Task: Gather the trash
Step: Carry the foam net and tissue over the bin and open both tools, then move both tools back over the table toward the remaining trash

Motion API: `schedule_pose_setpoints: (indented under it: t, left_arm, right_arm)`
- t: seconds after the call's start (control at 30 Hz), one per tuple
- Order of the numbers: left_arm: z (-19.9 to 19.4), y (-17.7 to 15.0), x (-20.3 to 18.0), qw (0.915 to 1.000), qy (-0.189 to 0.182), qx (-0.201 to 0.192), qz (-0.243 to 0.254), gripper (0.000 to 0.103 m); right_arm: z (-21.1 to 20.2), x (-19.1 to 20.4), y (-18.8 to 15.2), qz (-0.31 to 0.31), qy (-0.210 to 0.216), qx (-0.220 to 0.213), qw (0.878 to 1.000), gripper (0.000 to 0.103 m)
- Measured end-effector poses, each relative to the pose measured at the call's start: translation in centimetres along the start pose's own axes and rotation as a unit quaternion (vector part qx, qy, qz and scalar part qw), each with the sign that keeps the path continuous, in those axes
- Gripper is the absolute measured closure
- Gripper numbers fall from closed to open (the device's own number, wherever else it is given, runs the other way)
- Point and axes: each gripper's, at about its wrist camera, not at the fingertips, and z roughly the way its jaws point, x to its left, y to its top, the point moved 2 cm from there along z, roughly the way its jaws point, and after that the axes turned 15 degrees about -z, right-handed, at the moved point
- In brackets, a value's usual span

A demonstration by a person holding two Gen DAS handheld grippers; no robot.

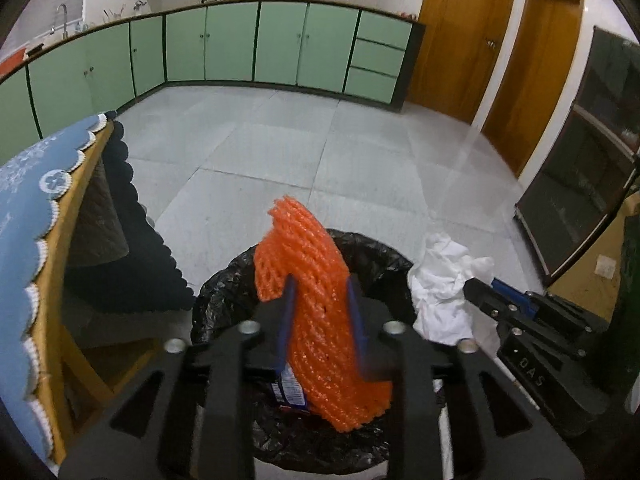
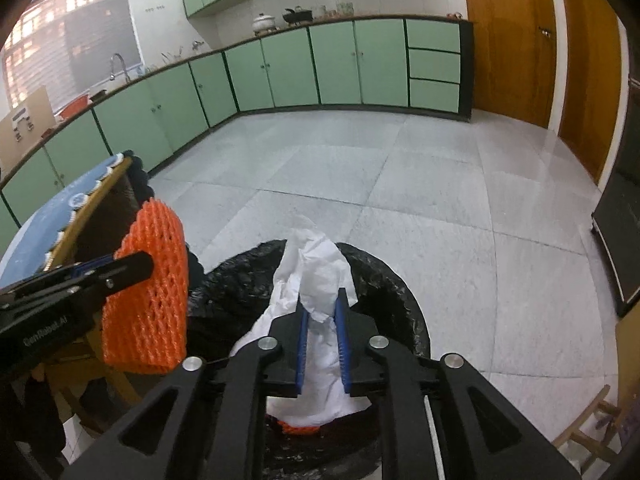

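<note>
An orange foam net (image 1: 308,248) stands upright between the blue pads of my left gripper (image 1: 320,284), which touch it on both sides. It hangs over a bin lined with a black bag (image 1: 224,292). A blue wrapper (image 1: 290,392) lies inside the bin. In the right wrist view my right gripper (image 2: 322,296) is shut on a crumpled white tissue (image 2: 316,264) above the same bin (image 2: 240,280). The orange net (image 2: 152,280) and the left gripper's fingers (image 2: 132,268) show at the left. The tissue (image 1: 440,276) and the right gripper (image 1: 480,284) appear at the right of the left wrist view.
A table with a blue scalloped cloth (image 1: 24,208) and a wooden frame stands close on the left of the bin. Green cabinets (image 1: 232,44) line the far wall, with wooden doors (image 1: 460,32) to the right. A dark glass cabinet (image 1: 580,168) stands at the right.
</note>
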Motion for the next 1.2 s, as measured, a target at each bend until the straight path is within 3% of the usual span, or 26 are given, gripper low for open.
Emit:
schedule_pose_setpoints:
  t: [0.13, 0.2, 0.5, 0.63, 0.8, 0.87, 1.1, 1.2]
  left_arm:
    - [0.6, 0.1, -0.1, 1.0000, -0.001, 0.001, -0.001, 0.060]
    - [0.6, 0.3, -0.3, 1.0000, -0.002, -0.003, -0.004, 0.056]
    - [-3.2, 1.7, 0.6, 0.9987, -0.005, -0.041, -0.029, 0.055]
    - [-8.9, 2.0, 1.9, 0.9951, -0.012, -0.086, -0.049, 0.053]
    - [-16.9, 0.7, 3.9, 0.9896, -0.008, -0.136, -0.045, 0.035]
    - [-20.1, -0.4, 5.2, 0.9874, 0.000, -0.154, -0.036, 0.031]
    - [-28.6, -2.6, 13.5, 0.9784, 0.068, -0.184, -0.064, 0.022]
    - [-31.9, -3.0, 18.0, 0.9684, 0.110, -0.205, -0.089, 0.019]
  right_arm:
    - [0.6, -0.6, -0.6, 0.007, -0.001, 0.002, 1.000, 0.077]
    - [0.6, -0.7, -0.6, 0.011, 0.004, -0.002, 1.000, 0.064]
    - [-0.4, -0.4, -0.1, 0.012, 0.003, -0.008, 1.000, 0.057]
    - [-3.2, 0.5, 0.7, 0.014, 0.000, -0.031, 0.999, 0.051]
    - [-8.2, 3.7, 2.2, -0.005, -0.001, -0.077, 0.997, 0.020]
    - [-10.6, 5.9, 2.8, -0.020, 0.003, -0.099, 0.995, 0.013]
    - [-15.7, 13.7, 4.5, -0.042, 0.049, -0.146, 0.987, 0.006]
    - [-16.2, 17.7, 5.3, -0.054, 0.071, -0.151, 0.985, 0.006]
